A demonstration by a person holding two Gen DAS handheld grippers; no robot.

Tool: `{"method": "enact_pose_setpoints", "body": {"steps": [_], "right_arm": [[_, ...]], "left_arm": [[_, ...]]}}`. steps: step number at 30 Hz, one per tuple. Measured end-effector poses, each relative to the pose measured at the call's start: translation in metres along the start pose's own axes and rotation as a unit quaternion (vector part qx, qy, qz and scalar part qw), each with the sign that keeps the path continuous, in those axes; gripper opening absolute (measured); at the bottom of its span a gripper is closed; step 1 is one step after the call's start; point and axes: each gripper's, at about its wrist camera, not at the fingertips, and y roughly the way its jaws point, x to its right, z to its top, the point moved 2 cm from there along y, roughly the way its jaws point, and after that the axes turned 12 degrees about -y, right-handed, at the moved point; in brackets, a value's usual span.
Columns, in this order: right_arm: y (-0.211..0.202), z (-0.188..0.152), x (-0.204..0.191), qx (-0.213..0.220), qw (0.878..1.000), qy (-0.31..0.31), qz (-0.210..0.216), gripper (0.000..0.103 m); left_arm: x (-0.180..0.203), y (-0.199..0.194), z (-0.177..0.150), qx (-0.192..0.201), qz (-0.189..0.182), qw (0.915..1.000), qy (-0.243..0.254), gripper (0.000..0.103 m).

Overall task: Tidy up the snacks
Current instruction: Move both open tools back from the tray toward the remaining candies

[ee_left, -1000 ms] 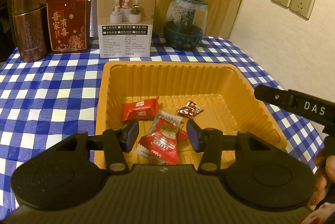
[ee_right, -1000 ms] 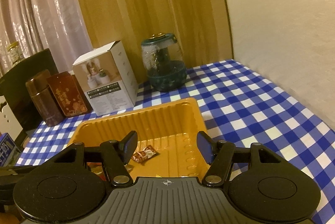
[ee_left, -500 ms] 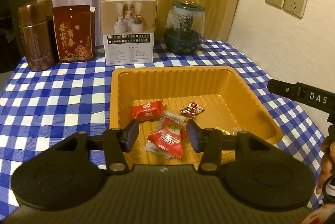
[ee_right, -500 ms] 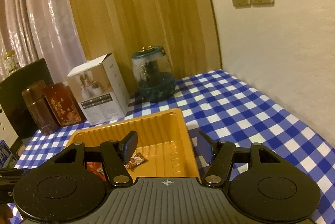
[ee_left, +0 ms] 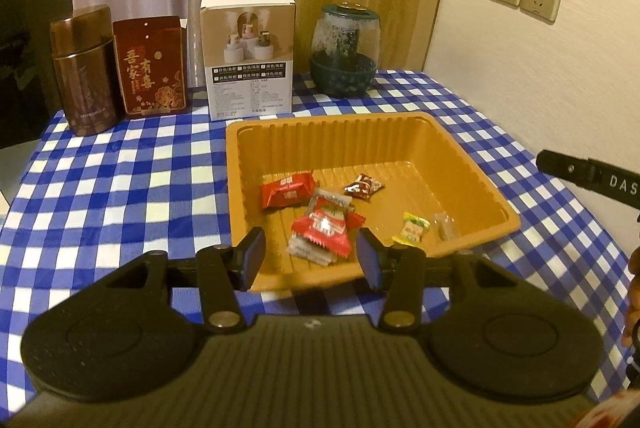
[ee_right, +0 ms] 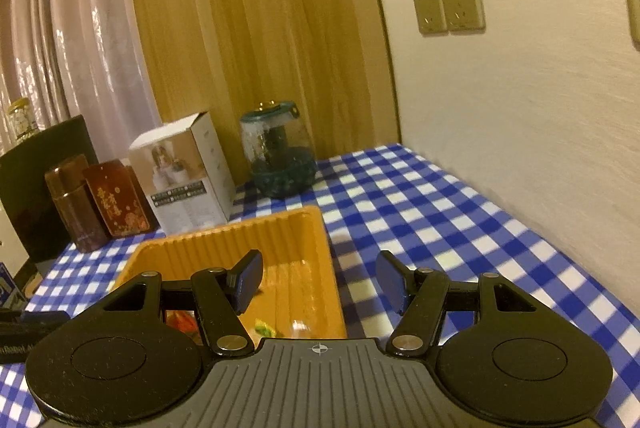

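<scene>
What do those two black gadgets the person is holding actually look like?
Each gripper, left and right, has a ribbed black body, two round black discs, hinged arms with silver rivets, and two flat dark-blue-faced fingers. The right one's side carries white lettering, "DAS".

Orange tray (ee_left: pixel 476 163) on blue-white checked tablecloth (ee_left: pixel 120 187); red snack packet (ee_left: pixel 286 189), yellow-green candy (ee_left: pixel 412 232), brown canister (ee_left: pixel 84 71), white box (ee_left: pixel 248 55).

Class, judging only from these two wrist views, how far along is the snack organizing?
Done: several wrapped snacks, including a red packet and a yellow candy, lie in the orange tray. In hand: nothing; left gripper and right gripper are open and empty. Left: no loose snacks visible on the checked tablecloth.
</scene>
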Motion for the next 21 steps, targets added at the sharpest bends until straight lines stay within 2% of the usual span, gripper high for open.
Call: {"method": "enact_pose_setpoints", "body": {"steps": [7, 12, 21], "right_arm": [[-0.023, -0.011, -0.001, -0.012, 1.000, -0.011, 0.009, 0.063], [-0.035, -0.022, -0.004, -0.032, 0.999, -0.019, 0.029, 0.063], [-0.031, -0.052, -0.002, -0.108, 0.991, -0.058, 0.056, 0.063]], "left_arm": [[0.000, -0.023, -0.019, -0.013, -0.025, 0.9996, -0.002, 0.046], [0.007, -0.034, -0.035, -0.024, -0.036, 0.9989, 0.018, 0.046], [0.021, -0.033, -0.066, -0.067, -0.066, 0.9923, 0.081, 0.046]]}}
